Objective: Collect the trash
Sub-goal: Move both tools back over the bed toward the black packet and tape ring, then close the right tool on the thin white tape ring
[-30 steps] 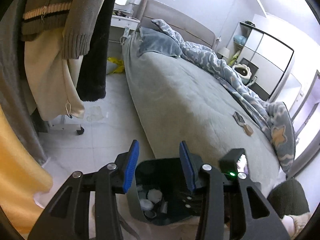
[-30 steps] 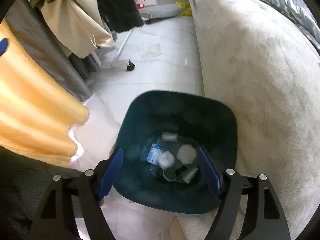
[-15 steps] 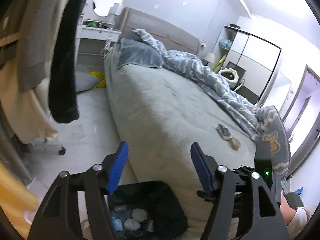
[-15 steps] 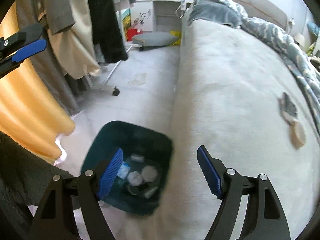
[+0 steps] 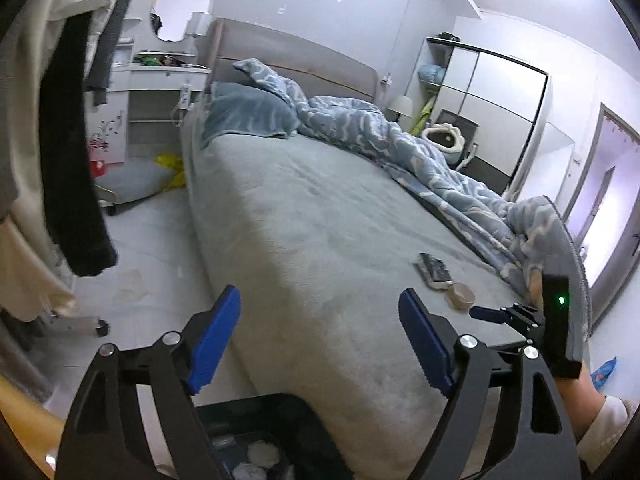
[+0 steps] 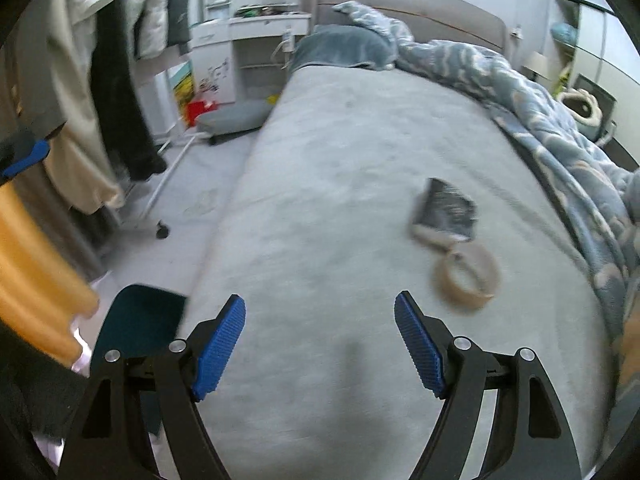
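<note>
A dark wrapper (image 6: pixel 446 210) and a tan tape roll (image 6: pixel 468 276) lie on the grey bed (image 6: pixel 340 200), ahead and right of my open, empty right gripper (image 6: pixel 320 344). Both also show in the left wrist view: the wrapper (image 5: pixel 434 271) and the roll (image 5: pixel 461 296). A dark trash bin (image 5: pixel 260 432) with white crumpled trash stands on the floor at the bed's side, just below my open, empty left gripper (image 5: pixel 320 340). The bin's rim (image 6: pixel 140 320) shows at the right view's lower left.
A blue patterned duvet (image 5: pixel 420 160) is bunched along the bed's far side. Clothes hang on a wheeled rack (image 5: pixel 60 160) at the left. A white dresser (image 5: pixel 152 112) and a floor cushion (image 5: pixel 136 180) stand by the headboard. A wardrobe (image 5: pixel 492 116) is at the back right.
Both grippers have lifted from above the bin and swung toward the bed. The right gripper now faces the wrapper and tape roll. The left jaws have opened wider.
</note>
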A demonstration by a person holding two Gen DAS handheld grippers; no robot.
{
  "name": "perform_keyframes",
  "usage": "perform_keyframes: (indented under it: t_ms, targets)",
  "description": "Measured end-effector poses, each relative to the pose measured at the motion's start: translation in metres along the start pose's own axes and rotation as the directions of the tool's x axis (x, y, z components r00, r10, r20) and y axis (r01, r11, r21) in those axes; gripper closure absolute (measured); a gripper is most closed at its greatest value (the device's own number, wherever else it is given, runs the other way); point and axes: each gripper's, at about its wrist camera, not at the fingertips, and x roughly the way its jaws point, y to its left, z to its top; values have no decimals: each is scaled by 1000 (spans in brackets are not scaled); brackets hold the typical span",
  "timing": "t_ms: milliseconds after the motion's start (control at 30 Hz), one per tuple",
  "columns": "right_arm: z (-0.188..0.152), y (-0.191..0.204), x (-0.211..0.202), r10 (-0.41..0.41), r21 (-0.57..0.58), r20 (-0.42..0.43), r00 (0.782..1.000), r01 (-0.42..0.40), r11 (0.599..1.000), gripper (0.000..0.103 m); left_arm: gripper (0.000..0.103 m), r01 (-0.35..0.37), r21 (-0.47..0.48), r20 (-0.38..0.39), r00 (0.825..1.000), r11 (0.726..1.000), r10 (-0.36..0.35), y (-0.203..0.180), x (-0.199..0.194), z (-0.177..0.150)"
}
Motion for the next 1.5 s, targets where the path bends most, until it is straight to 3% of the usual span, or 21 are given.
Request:
perform_keyframes:
  t_ms: [200,367,900,967,1200,1333,1500]
  targets:
    - [14,-44,4,-26,26,32,999,25,999,25,20,18,6,-26,1000,1000,-18,-17,32,8]
    - [18,-72,10,-12,45,42,999,11,999,24,19,25,81,-41,999,996,-22,-35,61,15]
    - [14,-105,51,50,36,-36,998,-48,998,25,8,112,82,-110,989,990,-103,-85,131,25]
    - [13,-106,54,57,31,-46,997,-56,998,32,8,110,79,-122,988,991,-100,-91,140,27]
    - [12,-115,55,93,61,-45,995,-90,994,43,8,112,50,-151,983,992,-103,-108,168,26]
    - [11,-119,52,87,69,-41,995,-84,994,56,7,126,57,-165,980,990,-115,-122,180,26]
    - [9,-125,45,96,74,-27,995,-94,993,57,7,139,39,-171,977,990,-131,-134,193,23]
